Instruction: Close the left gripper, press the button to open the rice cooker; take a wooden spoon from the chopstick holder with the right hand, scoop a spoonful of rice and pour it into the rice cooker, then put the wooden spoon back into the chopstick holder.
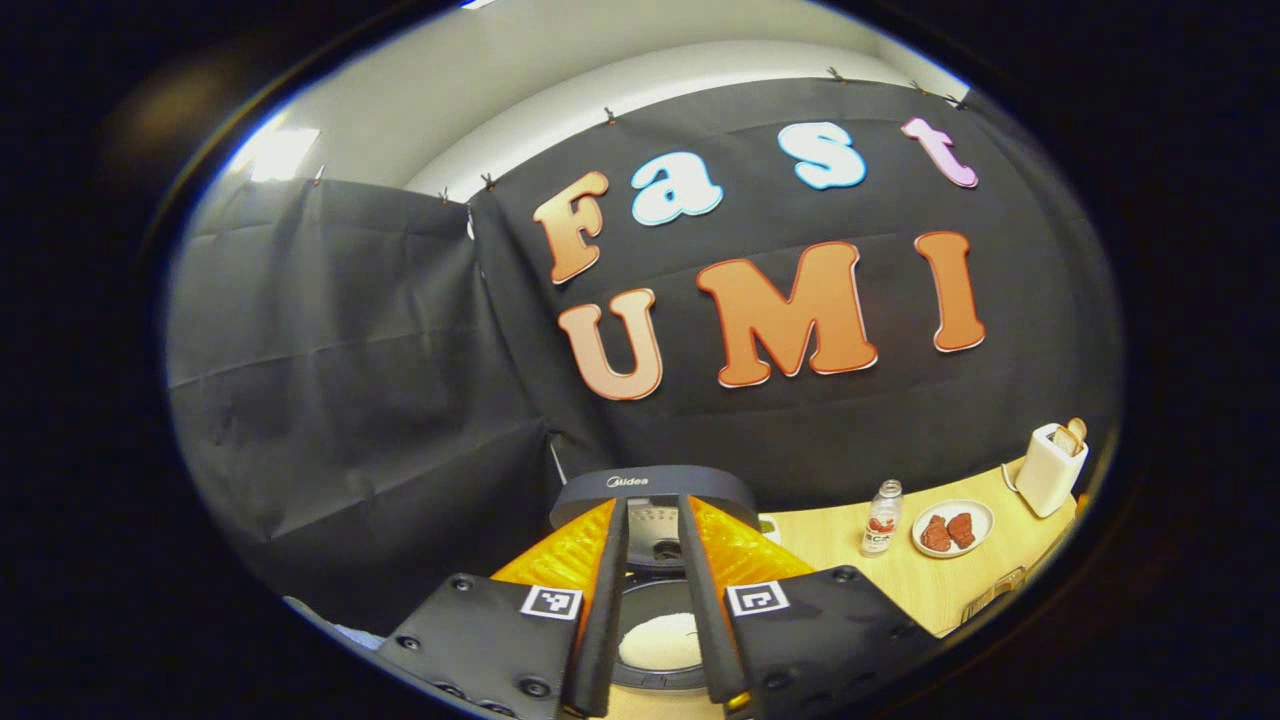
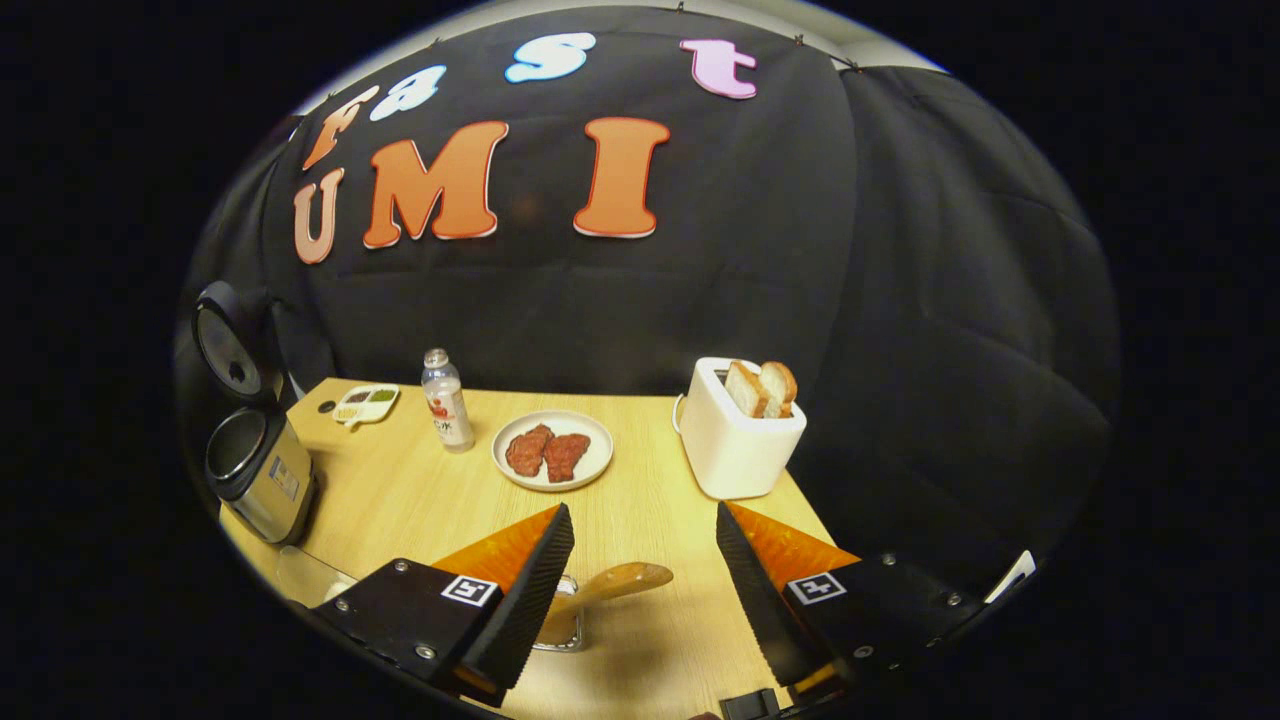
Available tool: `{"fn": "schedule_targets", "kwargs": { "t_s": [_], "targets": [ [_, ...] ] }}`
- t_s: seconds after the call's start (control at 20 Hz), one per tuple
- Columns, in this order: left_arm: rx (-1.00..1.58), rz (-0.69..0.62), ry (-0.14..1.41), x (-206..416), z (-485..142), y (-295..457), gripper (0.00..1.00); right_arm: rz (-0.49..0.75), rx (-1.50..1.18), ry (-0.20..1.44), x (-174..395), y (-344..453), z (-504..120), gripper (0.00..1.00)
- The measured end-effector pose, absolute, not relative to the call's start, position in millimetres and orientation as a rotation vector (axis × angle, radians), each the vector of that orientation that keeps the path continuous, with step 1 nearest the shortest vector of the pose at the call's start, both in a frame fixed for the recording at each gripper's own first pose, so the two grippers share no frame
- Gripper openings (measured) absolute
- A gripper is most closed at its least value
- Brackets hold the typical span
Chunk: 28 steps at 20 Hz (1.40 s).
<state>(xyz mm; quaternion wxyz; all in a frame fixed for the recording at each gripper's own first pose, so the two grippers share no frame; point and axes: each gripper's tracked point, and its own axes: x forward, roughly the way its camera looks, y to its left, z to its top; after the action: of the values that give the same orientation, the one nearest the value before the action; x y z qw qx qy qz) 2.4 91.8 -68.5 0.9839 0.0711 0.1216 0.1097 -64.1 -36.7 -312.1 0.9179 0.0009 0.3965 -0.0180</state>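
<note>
Right gripper [image 2: 640, 580]: fingers spread wide, empty, above the wooden spoon [image 2: 600, 588] standing in the chopstick holder [image 2: 562, 632]. Left gripper [image 1: 655, 590]: fingers narrowly parted, holding nothing, over the open rice cooker [image 1: 655, 560], rice visible inside, lid upright behind.

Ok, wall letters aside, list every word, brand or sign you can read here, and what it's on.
"Midea": on the raised lid of the rice cooker.
Bottle label: too blurred to read.
Cooker's front panel: too small to read.
Square tags on the claws: coded patterns, no words.
</note>
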Motion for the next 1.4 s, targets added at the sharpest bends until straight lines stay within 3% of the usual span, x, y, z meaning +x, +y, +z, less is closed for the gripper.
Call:
{"fn": "schedule_targets", "kwargs": {
  "t_s": [0.05, 0.1, 0.15, 0.2, 0.35, 0.8, 0.95, 1.05, 1.1, 1.15, 1.25, 1.4],
  "targets": [
    [0.143, 0.214, 0.231, -2, -64, 87, 0.58, -0.039, 0.007, 0.829, -64, -38, -320, 0.9],
    [0.149, 0.217, 0.221, -7, -62, 86, 0.67, -0.038, 0.014, 0.844, -62, -37, -327, 0.9],
    [0.159, 0.228, 0.215, -10, -60, 86, 0.67, -0.041, 0.025, 0.858, -62, -37, -334, 0.89],
    [0.169, 0.239, 0.211, -14, -57, 88, 0.73, -0.039, 0.039, 0.874, -63, -38, -343, 0.89],
    [0.178, 0.261, 0.222, -24, -58, 88, 0.66, -0.053, 0.134, 0.925, -67, -39, -364, 0.9],
    [0.158, 0.272, 0.239, -38, -59, 85, 1.0, -0.061, 0.448, 1.07, -82, -10, -413, 0.83],
    [0.175, 0.265, 0.248, -38, -63, 79, 1.0, -0.068, 0.54, 1.084, -83, 0, -419, 0.75],
    [0.179, 0.253, 0.254, -36, -66, 76, 1.0, -0.071, 0.565, 1.083, -84, 3, -422, 0.6],
    [0.178, 0.246, 0.256, -35, -66, 76, 0.93, -0.071, 0.582, 1.081, -84, 6, -420, 0.57],
    [0.172, 0.243, 0.253, -32, -66, 76, 0.87, -0.063, 0.593, 1.087, -85, 10, -420, 0.47],
    [0.155, 0.239, 0.257, -30, -69, 76, 0.87, -0.059, 0.614, 1.099, -88, 17, -421, 0.42],
    [0.138, 0.237, 0.259, -28, -73, 80, 0.87, -0.072, 0.611, 1.093, -93, 20, -422, 0.23]
  ]
}}
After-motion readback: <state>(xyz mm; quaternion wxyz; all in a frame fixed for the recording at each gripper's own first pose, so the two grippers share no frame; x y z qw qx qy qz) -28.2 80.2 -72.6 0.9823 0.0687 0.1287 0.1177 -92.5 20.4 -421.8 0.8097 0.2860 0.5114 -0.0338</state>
